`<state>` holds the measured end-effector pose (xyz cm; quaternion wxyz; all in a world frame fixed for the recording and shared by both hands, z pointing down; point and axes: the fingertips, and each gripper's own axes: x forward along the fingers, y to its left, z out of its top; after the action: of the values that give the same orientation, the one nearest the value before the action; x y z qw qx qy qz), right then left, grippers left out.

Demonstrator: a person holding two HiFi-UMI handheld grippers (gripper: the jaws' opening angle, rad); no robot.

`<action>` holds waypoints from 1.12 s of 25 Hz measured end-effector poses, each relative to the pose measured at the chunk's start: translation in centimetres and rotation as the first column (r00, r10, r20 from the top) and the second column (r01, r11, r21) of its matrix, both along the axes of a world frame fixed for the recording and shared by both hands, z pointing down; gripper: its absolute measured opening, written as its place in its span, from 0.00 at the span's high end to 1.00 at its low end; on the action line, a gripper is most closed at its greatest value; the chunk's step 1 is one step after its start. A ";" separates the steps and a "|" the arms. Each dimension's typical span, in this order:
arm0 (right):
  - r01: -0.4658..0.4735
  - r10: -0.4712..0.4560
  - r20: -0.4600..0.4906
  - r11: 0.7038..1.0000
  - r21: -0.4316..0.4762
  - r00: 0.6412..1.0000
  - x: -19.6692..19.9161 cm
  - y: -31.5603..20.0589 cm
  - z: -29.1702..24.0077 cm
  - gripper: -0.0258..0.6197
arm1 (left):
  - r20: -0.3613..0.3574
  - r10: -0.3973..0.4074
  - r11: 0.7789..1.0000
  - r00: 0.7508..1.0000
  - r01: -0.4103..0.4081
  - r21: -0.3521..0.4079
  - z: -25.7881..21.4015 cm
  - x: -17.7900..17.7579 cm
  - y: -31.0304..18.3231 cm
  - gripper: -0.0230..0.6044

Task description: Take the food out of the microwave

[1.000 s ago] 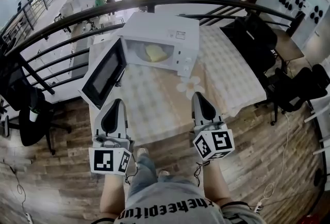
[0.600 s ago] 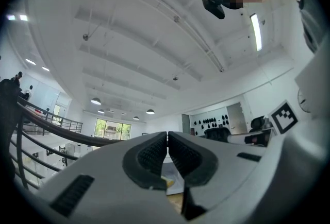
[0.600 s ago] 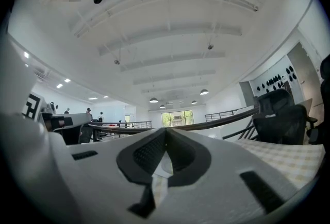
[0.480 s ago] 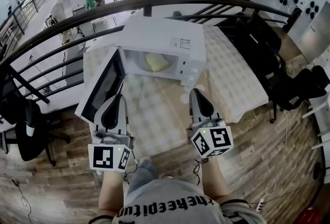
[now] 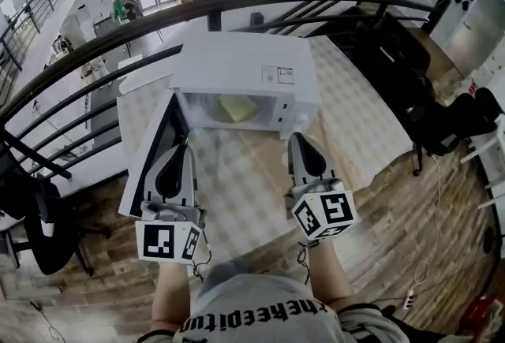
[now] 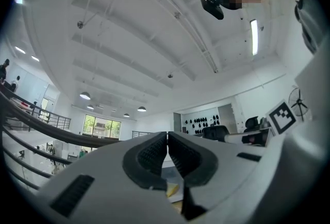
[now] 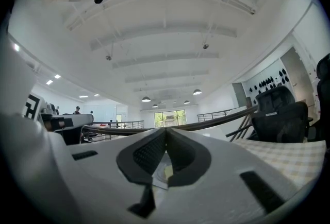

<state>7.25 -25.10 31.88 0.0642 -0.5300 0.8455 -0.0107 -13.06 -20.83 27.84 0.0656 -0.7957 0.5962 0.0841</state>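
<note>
The left tool [image 5: 178, 150] and right tool [image 5: 298, 140] are both held shut and empty, side by side over the worktop [image 5: 355, 124]. Beyond them, the food [image 5: 237, 106] is seen inside the microwave [image 5: 245, 65], its door [image 5: 151, 156] swung open leftward.

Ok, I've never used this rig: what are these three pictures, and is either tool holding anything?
No robot arm here: a person holds a two-jaw gripper in each hand. The top-down picture is from a camera on the person's head; it shows the left gripper and right gripper in front of a table with a checked cloth. On it stands a white microwave, door swung open, yellow food inside. The other two pictures look along each gripper's own jaws. Both pairs of jaws are together with nothing between them, so nothing is held.
</note>
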 end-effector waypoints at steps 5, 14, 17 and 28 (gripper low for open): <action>-0.030 0.030 -0.007 0.999 -0.016 1.000 -0.9 -1.8 0.8 0.95 | -0.003 0.042 0.999 0.999 -0.043 -0.012 0.9 -0.6 -2.6 0.95; -0.056 0.055 -0.018 0.995 -0.087 0.998 -2.7 -4.9 4.3 0.95 | -0.014 0.114 0.991 0.993 -0.114 -0.064 3.5 -0.8 -6.3 0.95; -0.053 0.050 -0.024 0.991 -0.121 0.998 -3.5 -5.9 5.9 0.95 | -0.021 0.134 0.987 0.991 -0.136 -0.087 4.7 -0.7 -7.2 0.95; -0.038 0.029 -0.043 0.972 -0.232 0.999 -6.7 -9.5 11.8 0.95 | -0.034 0.194 0.971 0.980 -0.197 -0.135 7.9 -0.4 -9.5 0.95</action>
<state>0.57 -34.64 43.70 -0.0150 -0.5482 0.8304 -0.0982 -13.49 -30.31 35.78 -0.0041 -0.8522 0.5201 0.0569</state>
